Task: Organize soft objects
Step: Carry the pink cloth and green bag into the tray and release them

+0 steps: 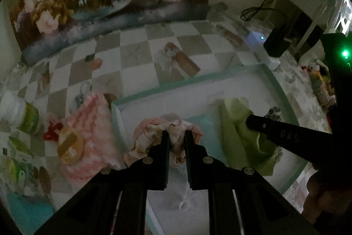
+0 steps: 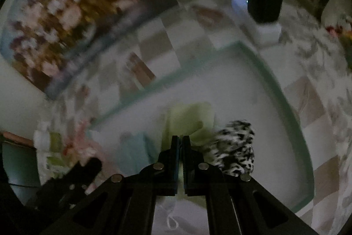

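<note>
Both tools hang over the shallow mint-rimmed tray (image 1: 277,83) on the checked tabletop (image 1: 132,52), apparently to set soft things inside it together. The left tool (image 1: 176,136) is nearly closed, pinching a bunched pink floral cloth (image 1: 176,128) that sags crumpled onto the tray floor. The right tool (image 2: 180,139) is clamped on a pale green cloth (image 2: 191,118), limp and folded, just beside a black-and-white speckled fuzzy piece (image 2: 235,153) also in the tray.
</note>
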`<state>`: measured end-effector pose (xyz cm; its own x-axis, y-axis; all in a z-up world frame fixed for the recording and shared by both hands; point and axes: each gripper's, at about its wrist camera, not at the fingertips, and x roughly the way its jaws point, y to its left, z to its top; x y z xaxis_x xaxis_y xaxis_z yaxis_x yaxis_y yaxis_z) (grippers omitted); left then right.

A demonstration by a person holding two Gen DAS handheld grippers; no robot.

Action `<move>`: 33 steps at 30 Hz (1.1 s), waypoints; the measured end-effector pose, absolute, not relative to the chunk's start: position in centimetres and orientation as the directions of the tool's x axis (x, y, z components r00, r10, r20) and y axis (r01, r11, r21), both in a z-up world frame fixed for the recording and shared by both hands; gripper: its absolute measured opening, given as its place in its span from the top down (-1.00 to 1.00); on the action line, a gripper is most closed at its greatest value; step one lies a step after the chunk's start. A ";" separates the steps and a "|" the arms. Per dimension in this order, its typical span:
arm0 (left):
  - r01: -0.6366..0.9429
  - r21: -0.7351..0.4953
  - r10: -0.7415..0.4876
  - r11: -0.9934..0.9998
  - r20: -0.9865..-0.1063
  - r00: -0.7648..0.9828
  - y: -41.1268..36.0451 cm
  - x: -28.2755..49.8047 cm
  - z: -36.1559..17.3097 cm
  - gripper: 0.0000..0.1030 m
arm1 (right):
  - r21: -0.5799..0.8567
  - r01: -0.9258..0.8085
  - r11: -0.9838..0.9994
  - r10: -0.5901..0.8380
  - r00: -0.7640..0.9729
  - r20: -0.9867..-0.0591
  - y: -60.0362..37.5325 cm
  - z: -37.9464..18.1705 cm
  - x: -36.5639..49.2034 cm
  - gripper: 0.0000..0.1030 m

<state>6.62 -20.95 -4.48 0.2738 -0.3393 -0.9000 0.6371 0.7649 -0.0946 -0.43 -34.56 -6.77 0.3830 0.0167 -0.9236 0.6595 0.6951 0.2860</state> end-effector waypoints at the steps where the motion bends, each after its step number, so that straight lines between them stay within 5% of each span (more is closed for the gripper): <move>1: 0.635 -0.101 -0.338 0.766 -0.903 0.265 -21.0 6.7 -4.7 0.75 | 0.276 0.663 0.696 0.017 0.369 -0.929 -34.6 -7.1 -0.4 0.90; 7: 0.635 -0.115 -0.316 0.764 -0.925 0.213 -21.2 6.7 -6.0 0.61 | 0.233 0.668 0.706 0.005 0.324 -0.946 -34.4 -7.7 -0.3 0.87; 13: 0.624 -0.151 -0.316 0.767 -0.934 0.163 -21.3 6.7 -5.8 0.12 | 0.190 0.675 0.713 -0.018 0.288 -0.958 -34.0 -7.2 0.0 0.87; 17: 0.606 -0.182 -0.333 0.774 -0.932 0.145 -20.9 6.9 -4.8 0.04 | 0.174 0.656 0.734 -0.034 0.291 -0.956 -33.6 -6.2 0.5 0.48; 23: 0.567 -0.218 -0.366 0.794 -0.917 0.160 -19.5 7.6 -2.3 -0.01 | 0.175 0.618 0.766 -0.073 0.355 -0.932 -32.8 -3.0 0.9 0.42; 26: 0.535 -0.211 -0.354 0.818 -0.918 0.178 -18.6 8.1 -1.6 -0.16 | 0.156 0.609 0.778 -0.103 0.368 -0.924 -32.4 -1.6 1.2 0.02; 29: 0.496 -0.230 -0.355 0.838 -0.918 0.175 -17.6 8.9 -1.3 -0.17 | 0.138 0.601 0.787 -0.124 0.374 -0.919 -32.2 -0.8 1.4 -0.07; 33: 0.418 -0.246 -0.342 0.874 -0.924 0.172 -15.8 10.2 -1.9 -0.48 | 0.115 0.595 0.796 -0.147 0.374 -0.916 -31.9 -0.2 1.1 -0.26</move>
